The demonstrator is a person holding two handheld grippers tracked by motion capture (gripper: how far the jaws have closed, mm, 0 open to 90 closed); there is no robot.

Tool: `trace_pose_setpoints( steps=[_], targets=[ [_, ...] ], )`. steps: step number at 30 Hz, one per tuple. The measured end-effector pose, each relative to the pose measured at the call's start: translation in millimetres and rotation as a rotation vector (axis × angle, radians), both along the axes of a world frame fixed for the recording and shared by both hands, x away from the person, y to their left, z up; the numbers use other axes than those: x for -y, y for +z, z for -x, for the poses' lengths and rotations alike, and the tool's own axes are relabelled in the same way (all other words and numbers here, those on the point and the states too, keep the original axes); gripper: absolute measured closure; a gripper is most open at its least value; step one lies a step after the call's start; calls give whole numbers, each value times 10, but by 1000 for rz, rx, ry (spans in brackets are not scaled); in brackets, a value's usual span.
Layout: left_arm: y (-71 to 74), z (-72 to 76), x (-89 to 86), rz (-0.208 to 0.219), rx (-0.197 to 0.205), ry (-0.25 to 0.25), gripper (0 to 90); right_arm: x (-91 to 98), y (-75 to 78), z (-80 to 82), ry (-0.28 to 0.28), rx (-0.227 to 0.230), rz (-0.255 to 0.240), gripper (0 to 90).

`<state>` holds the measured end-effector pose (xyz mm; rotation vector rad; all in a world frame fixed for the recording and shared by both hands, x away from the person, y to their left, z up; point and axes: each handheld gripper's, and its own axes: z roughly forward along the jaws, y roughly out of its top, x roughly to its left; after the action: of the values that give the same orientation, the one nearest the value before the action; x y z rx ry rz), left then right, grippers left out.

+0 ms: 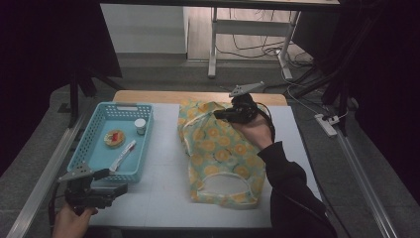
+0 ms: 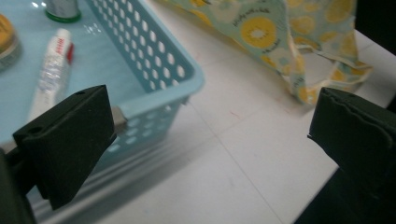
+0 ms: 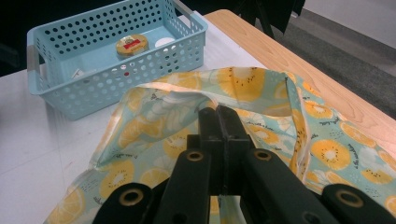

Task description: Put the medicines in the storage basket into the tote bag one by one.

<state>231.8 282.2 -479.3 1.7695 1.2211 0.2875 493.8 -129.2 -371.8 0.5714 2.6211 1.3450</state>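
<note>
A pale green cloth bag (image 1: pixel 218 153) printed with yellow fruit slices lies flat on the white table (image 1: pixel 163 198), its handle at the near end. My right gripper (image 1: pixel 223 114) is at the bag's far end, shut on the raised fabric edge (image 3: pixel 187 91), which stands up off the table around the closed jaws (image 3: pixel 218 116). My left gripper (image 1: pixel 118 189) hovers over the table's near left corner, just in front of the blue basket (image 1: pixel 84 144). Its jaws (image 2: pixel 210 121) stand wide open with nothing between them.
The perforated blue basket (image 2: pixel 182 88) holds a round tin (image 1: pixel 114 138), a small white jar (image 1: pixel 140 126) and a tube (image 2: pixel 51 70). The bag's near end (image 2: pixel 299 56) lies to the right of the basket. A wooden strip (image 3: pixel 299 60) runs along the table's far edge.
</note>
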Motion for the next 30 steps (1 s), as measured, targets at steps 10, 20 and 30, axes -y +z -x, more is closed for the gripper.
trace_pose_setpoints(
  steps=[10, 20, 30],
  targets=[
    [100, -205, -18, -116, -19, 32, 21, 16, -11, 7, -4, 3, 1, 900],
    [152, -460, -68, -153, -30, 38, 15, 6, -29, 11, -3, 6, 7, 900],
    [191, -820, -183, -187, -58, 84, 1, 1, -48, 15, -2, 7, 9, 900]
  ],
)
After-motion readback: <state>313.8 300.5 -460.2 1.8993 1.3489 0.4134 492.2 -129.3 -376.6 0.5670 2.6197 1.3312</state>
